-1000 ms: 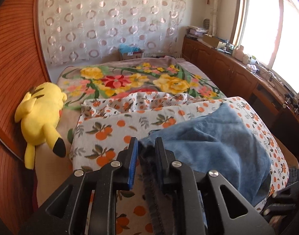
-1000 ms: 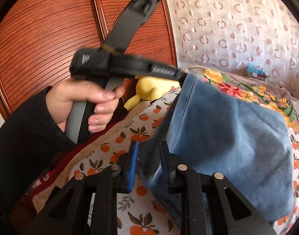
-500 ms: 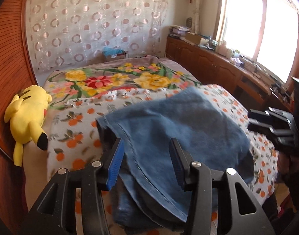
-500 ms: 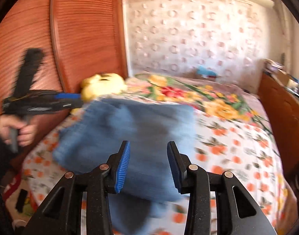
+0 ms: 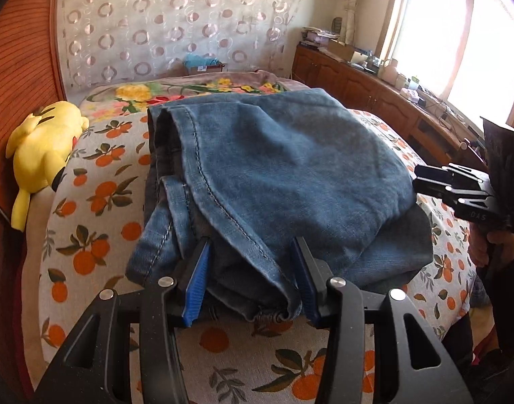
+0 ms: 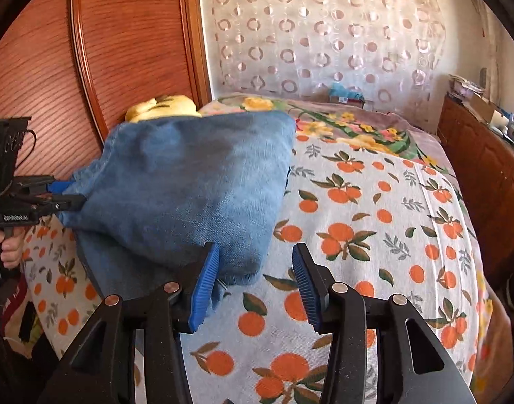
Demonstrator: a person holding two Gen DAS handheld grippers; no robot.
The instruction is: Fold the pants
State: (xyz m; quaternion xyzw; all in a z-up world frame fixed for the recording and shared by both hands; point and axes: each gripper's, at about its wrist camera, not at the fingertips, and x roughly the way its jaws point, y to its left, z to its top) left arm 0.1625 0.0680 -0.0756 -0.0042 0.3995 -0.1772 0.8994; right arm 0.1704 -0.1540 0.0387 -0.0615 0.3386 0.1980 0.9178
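Note:
Blue jeans (image 5: 290, 161) lie folded in a thick stack on the orange-print sheet (image 5: 98, 195). My left gripper (image 5: 252, 245) stands open low over the stack's near edge. Denim lies loose between its blue pads, not pinched. From the right wrist view this gripper (image 6: 75, 192) shows at the left end of the jeans (image 6: 189, 181). My right gripper (image 6: 255, 249) is at the stack's near right corner with its jaws opening. Mostly bare sheet (image 6: 375, 208) shows between its pads, and the denim corner lies by the left pad. It also appears as the right gripper (image 5: 420, 181) beside the stack.
A yellow plush toy (image 5: 44, 148) lies at the bed's left edge against the wooden wall panel (image 6: 122, 50). A floral blanket (image 5: 139, 94) covers the far end. Wooden cabinets (image 5: 375, 91) with clutter run along the right under the window. A hand (image 6: 7, 252) holds the left gripper's handle.
Both grippers were shut on the jeans and carried them over; now the jeans rest folded on the bed. Both sets of jaws have come apart, and the left gripper has sunk toward the stack.

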